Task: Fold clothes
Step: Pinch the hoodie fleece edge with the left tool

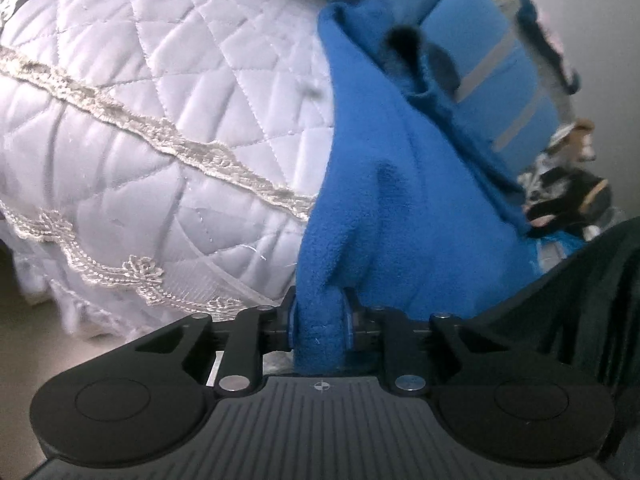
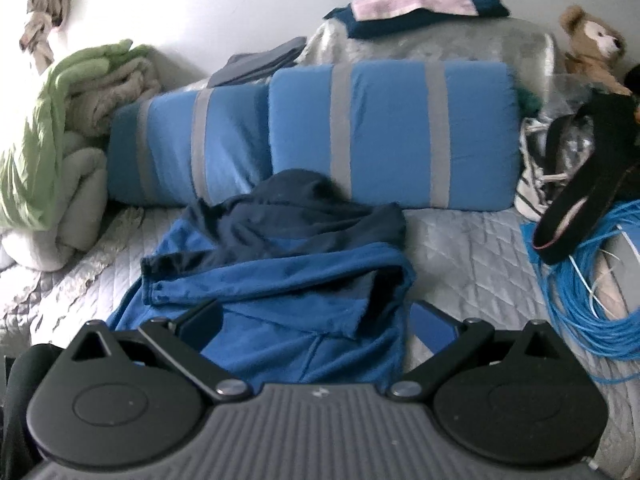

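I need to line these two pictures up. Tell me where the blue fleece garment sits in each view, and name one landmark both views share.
Left wrist view: the blue fleece garment fills the centre and right, a bunched fold of it pinched in the left gripper.
Right wrist view: the garment lies crumpled at lower centre on the quilted bedspread, between the open fingers of the right gripper.
Shared landmark: the blue pillow with grey stripes.
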`<act>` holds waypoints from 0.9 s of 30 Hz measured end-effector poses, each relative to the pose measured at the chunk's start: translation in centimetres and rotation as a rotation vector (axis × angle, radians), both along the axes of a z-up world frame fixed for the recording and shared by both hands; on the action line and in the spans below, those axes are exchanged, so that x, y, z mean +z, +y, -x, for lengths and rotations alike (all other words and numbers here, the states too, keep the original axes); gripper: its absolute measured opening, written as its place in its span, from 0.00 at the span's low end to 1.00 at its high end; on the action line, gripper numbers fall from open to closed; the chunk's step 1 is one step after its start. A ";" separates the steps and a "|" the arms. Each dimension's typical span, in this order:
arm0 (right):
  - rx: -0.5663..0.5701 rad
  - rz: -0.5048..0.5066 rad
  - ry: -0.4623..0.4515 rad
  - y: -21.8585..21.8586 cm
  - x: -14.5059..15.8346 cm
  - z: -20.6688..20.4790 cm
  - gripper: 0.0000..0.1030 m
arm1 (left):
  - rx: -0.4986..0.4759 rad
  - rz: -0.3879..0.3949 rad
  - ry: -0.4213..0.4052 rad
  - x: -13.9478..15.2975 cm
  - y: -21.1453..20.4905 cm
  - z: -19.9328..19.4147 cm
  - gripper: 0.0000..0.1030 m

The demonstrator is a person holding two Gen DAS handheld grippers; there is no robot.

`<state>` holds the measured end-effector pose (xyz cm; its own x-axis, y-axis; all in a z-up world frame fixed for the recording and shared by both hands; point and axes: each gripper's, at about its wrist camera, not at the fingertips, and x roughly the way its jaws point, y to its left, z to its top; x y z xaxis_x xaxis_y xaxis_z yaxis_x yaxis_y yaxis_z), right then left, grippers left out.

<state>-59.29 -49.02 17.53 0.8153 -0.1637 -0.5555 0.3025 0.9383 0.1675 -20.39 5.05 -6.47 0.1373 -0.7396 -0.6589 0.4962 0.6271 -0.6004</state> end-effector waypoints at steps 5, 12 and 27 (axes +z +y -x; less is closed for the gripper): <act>-0.023 -0.042 -0.040 -1.9 0.0 3.5 1.00 | -0.028 -0.104 -0.011 1.3 -1.6 -0.2 0.20; -0.061 -0.074 -0.087 -4.3 -1.4 8.1 1.00 | -0.013 -0.171 -0.006 1.9 -2.7 0.1 0.20; -0.035 -0.242 -0.104 -7.4 -11.7 12.3 0.99 | 0.003 -0.270 0.013 2.6 -4.6 -0.3 0.21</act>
